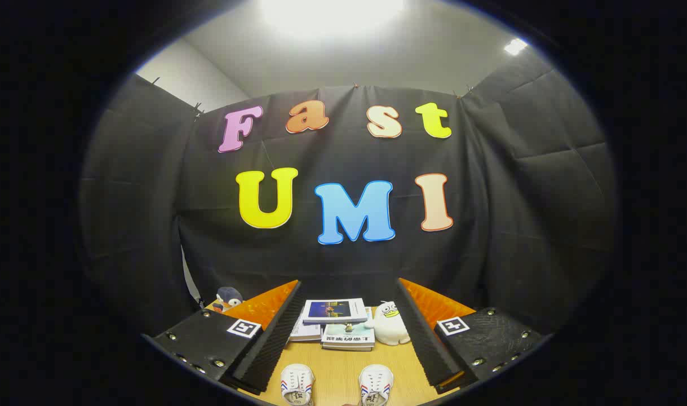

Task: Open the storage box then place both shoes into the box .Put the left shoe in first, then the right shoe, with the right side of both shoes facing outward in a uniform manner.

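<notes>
Gripper view puts me up above the wooden table [343, 375], looking level at the booth wall, and my gripper [349, 332] is spread wide, fingers [275, 332] well apart with nothing between the pads and nothing touching them. Two white shoes sit side by side on the table, toes towards me, down in the gap between the fingers: left shoe [297, 384] near one finger, right shoe [375, 384] near the other, a strip of bare wood between them. Both are partly cut off, so I can't tell more of them. Beyond the shoes there's a stack of books [336, 324], and just beside it a white plush toy [391, 324] standing upright. Off past the one finger a small dark plush toy [227, 298] peeks up against the cloth
</notes>
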### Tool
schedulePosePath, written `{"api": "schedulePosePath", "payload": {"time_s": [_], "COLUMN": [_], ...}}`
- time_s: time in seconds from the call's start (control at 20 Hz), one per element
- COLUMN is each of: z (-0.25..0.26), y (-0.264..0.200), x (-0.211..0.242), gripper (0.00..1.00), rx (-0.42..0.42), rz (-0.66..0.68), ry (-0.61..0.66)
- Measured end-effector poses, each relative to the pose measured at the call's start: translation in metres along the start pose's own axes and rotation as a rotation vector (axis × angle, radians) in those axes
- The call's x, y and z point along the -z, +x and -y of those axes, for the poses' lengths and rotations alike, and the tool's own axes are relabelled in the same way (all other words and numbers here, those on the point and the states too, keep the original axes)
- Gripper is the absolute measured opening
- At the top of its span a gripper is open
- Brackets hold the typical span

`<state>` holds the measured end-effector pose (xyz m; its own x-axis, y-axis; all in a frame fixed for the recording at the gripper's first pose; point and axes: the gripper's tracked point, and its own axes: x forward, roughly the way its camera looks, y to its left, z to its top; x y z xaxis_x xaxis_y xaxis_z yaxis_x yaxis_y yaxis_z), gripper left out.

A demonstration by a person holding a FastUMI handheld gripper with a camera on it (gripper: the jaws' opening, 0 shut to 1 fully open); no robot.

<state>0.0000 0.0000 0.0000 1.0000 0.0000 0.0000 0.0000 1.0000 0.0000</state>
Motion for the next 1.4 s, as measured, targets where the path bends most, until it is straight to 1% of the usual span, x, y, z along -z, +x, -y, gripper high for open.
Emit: {"api": "schedulePosePath", "payload": {"time_s": [0.5, 0.7, 0.85, 0.95, 1.1, 1.2, 1.4], "z": [0.012, 0.013, 0.016, 0.018, 0.009, -0.007, -0.051], "y": [0.014, 0.018, 0.021, 0.025, 0.028, 0.033, 0.040], "x": [0.003, 0.011, 0.019, 0.022, 0.030, 0.042, 0.080], "gripper": [0.98, 0.98, 0.98, 0.98, 0.98, 0.98, 0.98], "rx": [-0.112, -0.162, -0.170, -0.150, -0.150, -0.187, -0.318], "rz": [0.013, 0.005, -0.014, -0.029, -0.047, -0.073, -0.187], "ry": [-0.013, 0.032, 0.054, 0.055, 0.065, 0.076, 0.126]}}
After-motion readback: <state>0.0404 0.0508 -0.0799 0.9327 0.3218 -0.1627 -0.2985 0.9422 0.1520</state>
